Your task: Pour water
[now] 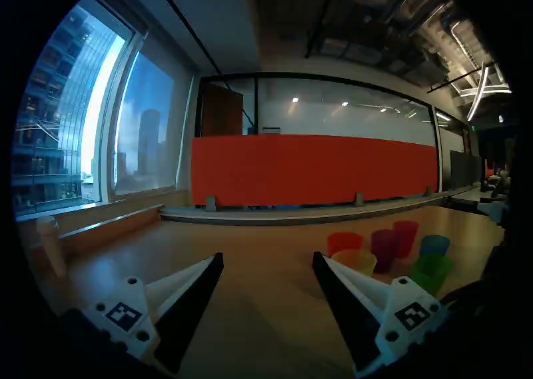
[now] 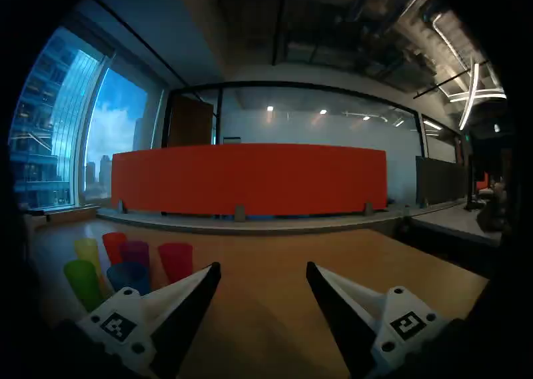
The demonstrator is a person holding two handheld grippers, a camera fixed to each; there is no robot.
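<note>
Several coloured plastic cups stand in a cluster on the wooden table [image 1: 266, 272]. In the left gripper view they sit to the right: an orange cup [image 1: 344, 242], a yellow cup [image 1: 356, 260], a purple cup [image 1: 383, 247], a red cup [image 1: 405, 236], a blue cup [image 1: 434, 244] and a green cup [image 1: 431, 271]. My left gripper [image 1: 268, 260] is open over bare table, left of them. In the right gripper view the cluster is at the left: green cup [image 2: 82, 280], yellow cup [image 2: 88, 252], blue cup [image 2: 128, 275], red cup [image 2: 176, 259]. My right gripper [image 2: 261, 268] is open, empty.
A red partition panel [image 1: 313, 169] runs along the table's far edge, with glass walls behind. Tall windows [image 1: 66, 139] are on the left. A slim tan upright object [image 1: 50, 244] stands near the window ledge. Another desk [image 2: 460, 222] lies at the right.
</note>
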